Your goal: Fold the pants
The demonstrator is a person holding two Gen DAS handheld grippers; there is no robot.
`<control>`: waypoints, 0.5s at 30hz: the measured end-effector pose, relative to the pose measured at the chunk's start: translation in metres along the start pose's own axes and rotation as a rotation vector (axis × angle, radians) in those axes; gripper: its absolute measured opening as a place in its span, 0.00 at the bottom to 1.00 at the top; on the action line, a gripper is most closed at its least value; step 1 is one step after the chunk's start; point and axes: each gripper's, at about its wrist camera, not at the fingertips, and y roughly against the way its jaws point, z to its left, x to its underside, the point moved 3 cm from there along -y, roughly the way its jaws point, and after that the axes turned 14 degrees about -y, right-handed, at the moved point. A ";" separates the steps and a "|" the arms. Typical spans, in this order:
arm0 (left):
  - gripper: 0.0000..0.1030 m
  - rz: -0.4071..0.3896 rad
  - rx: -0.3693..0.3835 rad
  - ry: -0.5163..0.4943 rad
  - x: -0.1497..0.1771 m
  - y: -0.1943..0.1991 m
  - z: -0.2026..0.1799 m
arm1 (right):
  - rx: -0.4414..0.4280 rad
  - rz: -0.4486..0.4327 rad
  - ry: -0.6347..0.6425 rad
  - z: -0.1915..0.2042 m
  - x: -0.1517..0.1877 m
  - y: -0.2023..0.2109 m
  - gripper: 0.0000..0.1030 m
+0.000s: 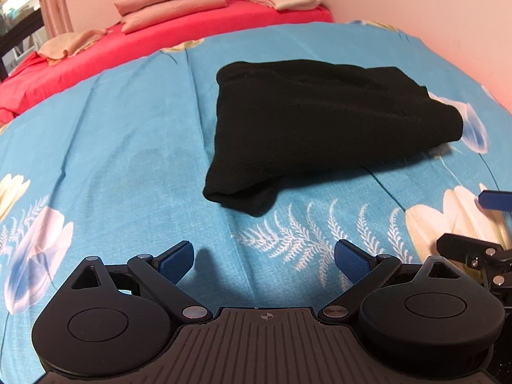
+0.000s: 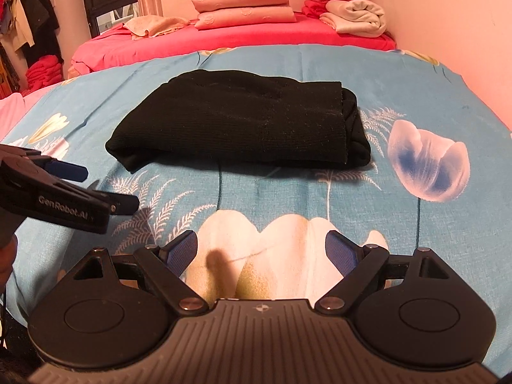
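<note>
The black pants (image 1: pixel 307 131) lie folded into a compact bundle on the blue floral bedsheet (image 1: pixel 112 147); they also show in the right wrist view (image 2: pixel 243 121). My left gripper (image 1: pixel 264 260) is open and empty, hovering over the sheet a short way in front of the bundle. My right gripper (image 2: pixel 260 251) is open and empty, also short of the bundle. The left gripper shows at the left edge of the right wrist view (image 2: pixel 105 188), and part of the right gripper shows at the right edge of the left wrist view (image 1: pixel 480 224).
Behind the blue sheet is a pink-red mattress (image 2: pixel 240 36) with folded peach bedding (image 2: pixel 243 8), a cream blanket (image 2: pixel 358 17) and red cloth. A wall runs along the right side (image 2: pixel 448 16). Clothes hang at the far left (image 2: pixel 28 22).
</note>
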 end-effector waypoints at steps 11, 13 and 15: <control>1.00 0.015 -0.004 -0.006 -0.003 -0.004 -0.003 | -0.009 -0.002 -0.020 -0.003 -0.005 -0.005 0.87; 1.00 0.018 0.001 -0.007 -0.004 -0.005 -0.003 | -0.011 -0.001 -0.021 -0.003 -0.005 -0.006 0.87; 1.00 0.020 0.004 -0.007 -0.004 -0.006 -0.003 | -0.010 0.001 -0.021 -0.003 -0.005 -0.007 0.87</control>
